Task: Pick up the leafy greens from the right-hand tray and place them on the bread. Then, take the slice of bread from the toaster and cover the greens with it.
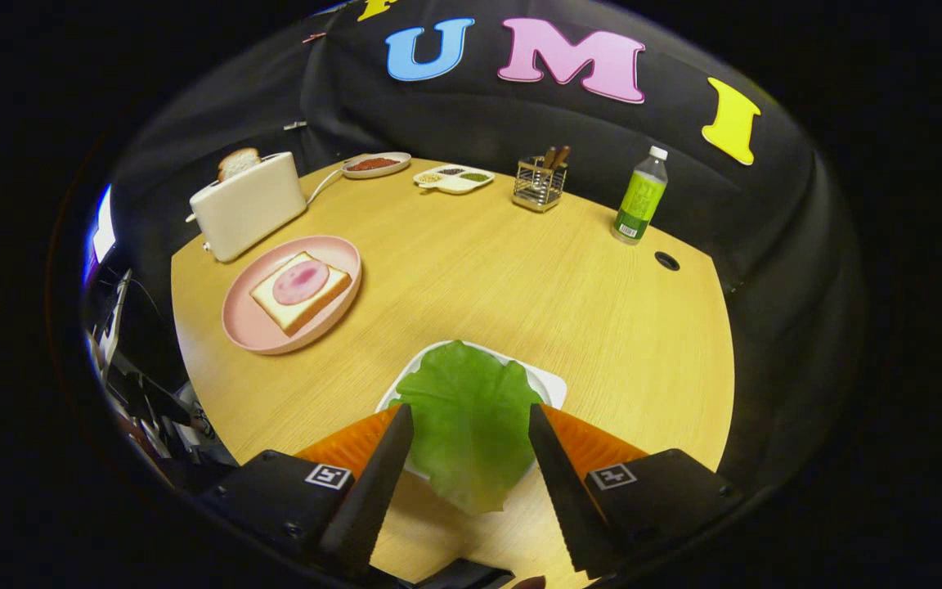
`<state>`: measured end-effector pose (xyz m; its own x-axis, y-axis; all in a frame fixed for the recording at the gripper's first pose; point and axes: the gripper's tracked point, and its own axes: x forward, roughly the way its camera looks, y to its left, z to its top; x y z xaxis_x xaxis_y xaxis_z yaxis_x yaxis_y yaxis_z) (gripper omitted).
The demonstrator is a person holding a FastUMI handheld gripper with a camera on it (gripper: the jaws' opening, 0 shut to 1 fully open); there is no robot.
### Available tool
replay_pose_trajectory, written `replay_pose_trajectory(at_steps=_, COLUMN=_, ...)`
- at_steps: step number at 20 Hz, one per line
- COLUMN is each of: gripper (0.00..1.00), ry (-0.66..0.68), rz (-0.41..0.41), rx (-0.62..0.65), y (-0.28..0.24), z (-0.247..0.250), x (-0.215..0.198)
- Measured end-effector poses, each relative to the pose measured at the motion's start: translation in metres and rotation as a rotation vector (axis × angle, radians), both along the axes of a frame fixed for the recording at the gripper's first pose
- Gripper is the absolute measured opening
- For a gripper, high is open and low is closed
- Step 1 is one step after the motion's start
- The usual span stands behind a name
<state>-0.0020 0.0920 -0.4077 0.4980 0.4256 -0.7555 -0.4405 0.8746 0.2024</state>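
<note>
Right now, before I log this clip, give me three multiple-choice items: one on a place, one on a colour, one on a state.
1. Where is the lettuce leaf?
A. on the white tray, between the fingers
B. on the bread
C. in the toaster

2. What colour is the plate under the bread with ham?
A. blue
B. pink
C. white

3. How does the gripper stand?
A. shut on the bottle
B. open, fingers either side of the leaf
C. shut on the toast

A: leaf lies on the tray. B: pink rim shows. B: fingers spread apart.

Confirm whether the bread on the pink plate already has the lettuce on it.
No: the bread carries only a pink meat slice, while the lettuce lies on its white tray between the open fingers.
</note>
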Motion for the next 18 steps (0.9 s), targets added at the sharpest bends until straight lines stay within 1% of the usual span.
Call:
replay_pose_trajectory(at_steps=5, gripper=0.86, ry=0.086, rz=0.017, rx=-0.006, y=0.015, z=-0.030, x=0.000)
replay_pose_trajectory(at_steps=7, gripper=0.82, ry=0.107, rz=0.018, rx=-0.023, y=0.013, z=-0.040, x=0.002)
replay_pose_trajectory(at_steps=8, gripper=0.78, ry=0.120, rz=0.017, rx=-0.022, y=0.014, z=-0.044, x=0.002)
replay_pose_trajectory(at_steps=10, gripper=0.77, ry=0.148, rz=0.028, rx=-0.021, y=0.014, z=-0.052, x=0.001)
replay_pose_trajectory(at_steps=11, gripper=0.75, ry=0.134, rz=0.021, rx=-0.008, y=0.017, z=-0.052, x=0.006)
replay_pose_trajectory(at_steps=13, gripper=0.70, ry=0.146, rz=0.014, rx=-0.007, y=0.013, z=-0.053, x=0.008)
replay_pose_trajectory(at_steps=14, gripper=0.64, ry=0.147, rz=0.013, rx=-0.017, y=0.010, z=-0.056, x=0.010)
replay_pose_trajectory(at_steps=16, gripper=0.17, ry=0.132, rz=-0.011, rx=-0.015, y=0.007, z=-0.058, x=0.012)
replay_pose_trajectory(at_steps=17, gripper=0.10, ry=0.126, rz=-0.011, rx=-0.014, y=0.008, z=-0.056, x=0.013)
replay_pose_trajectory(at_steps=18, gripper=0.10, ry=0.128, rz=-0.010, rx=-0.014, y=0.009, z=-0.056, x=0.009)
